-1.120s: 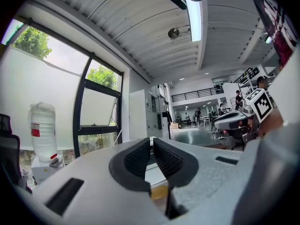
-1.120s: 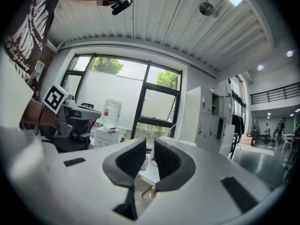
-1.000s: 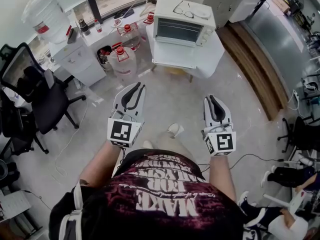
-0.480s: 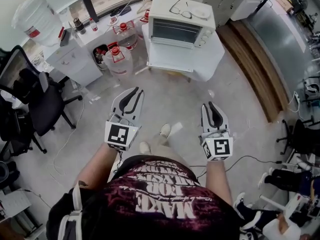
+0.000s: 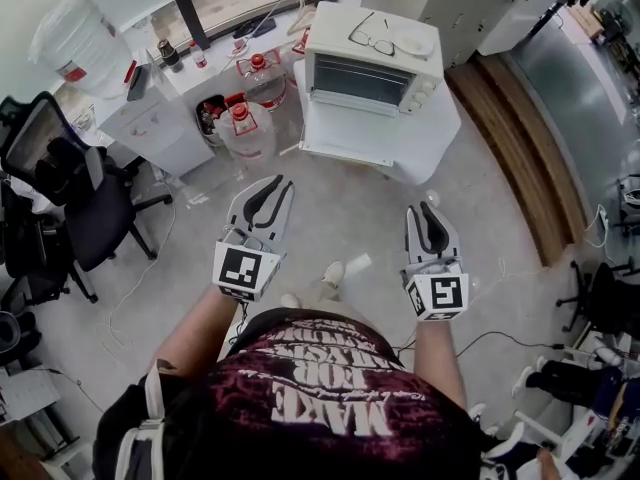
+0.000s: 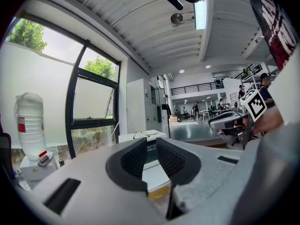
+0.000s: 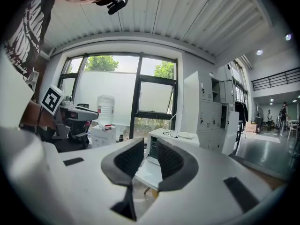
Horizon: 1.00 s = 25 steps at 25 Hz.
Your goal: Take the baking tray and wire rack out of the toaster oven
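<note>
Closer now than a second ago, the toaster oven (image 5: 372,60) looms a little larger at the top middle of the head view, and the feet seen between the arms have changed places, as in walking. Both grippers are held out ahead, well short of it. The left gripper (image 5: 281,182) sits at centre left and its fingers (image 6: 133,159) stand a narrow gap apart with nothing between them. The right gripper (image 5: 421,210) sits at centre right; its fingers (image 7: 169,161) have just been opening a little and are likewise empty.

The oven stands on a white tabletop (image 5: 405,140), with a pair of glasses (image 5: 372,41) and a small plate (image 5: 413,42) on its roof. Its glass door looks shut, so the baking tray and wire rack, presumably inside, cannot be seen from here.

Judging by what such pieces usually are, both should be thin metal: stiff, light and not fragile, but hard and smooth enough to slip in a shallow pinch. The tray is best taken by its front rim, the fingers closing over the lip near the middle so it does not tip. The rack offers a front bar, which a narrow grip suits. Either may bind on the side rails if it is pulled askew, so a level, straight draw seems wise, once the door is down.
</note>
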Each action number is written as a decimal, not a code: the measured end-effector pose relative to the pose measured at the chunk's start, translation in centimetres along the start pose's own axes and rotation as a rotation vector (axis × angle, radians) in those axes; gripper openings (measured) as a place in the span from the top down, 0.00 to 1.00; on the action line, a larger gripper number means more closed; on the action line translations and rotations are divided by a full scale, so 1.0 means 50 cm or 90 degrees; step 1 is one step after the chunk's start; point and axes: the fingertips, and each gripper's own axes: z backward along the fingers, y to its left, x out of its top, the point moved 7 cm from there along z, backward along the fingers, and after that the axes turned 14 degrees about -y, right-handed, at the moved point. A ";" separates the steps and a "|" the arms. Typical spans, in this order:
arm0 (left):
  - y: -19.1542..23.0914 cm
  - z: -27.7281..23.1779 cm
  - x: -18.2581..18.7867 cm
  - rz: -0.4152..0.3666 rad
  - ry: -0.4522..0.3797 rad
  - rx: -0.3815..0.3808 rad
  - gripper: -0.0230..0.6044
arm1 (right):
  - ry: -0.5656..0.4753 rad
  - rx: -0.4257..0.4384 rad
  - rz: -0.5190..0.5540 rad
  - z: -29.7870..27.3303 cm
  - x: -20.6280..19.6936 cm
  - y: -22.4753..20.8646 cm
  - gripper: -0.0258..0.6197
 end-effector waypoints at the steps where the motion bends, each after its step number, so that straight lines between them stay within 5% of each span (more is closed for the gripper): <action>1: 0.004 -0.007 -0.001 -0.003 0.003 0.002 0.88 | -0.002 0.003 -0.001 -0.009 0.001 -0.005 0.84; 25: -0.023 -0.189 0.017 -0.042 -0.011 0.047 0.88 | -0.022 0.053 -0.030 -0.105 -0.022 -0.171 0.85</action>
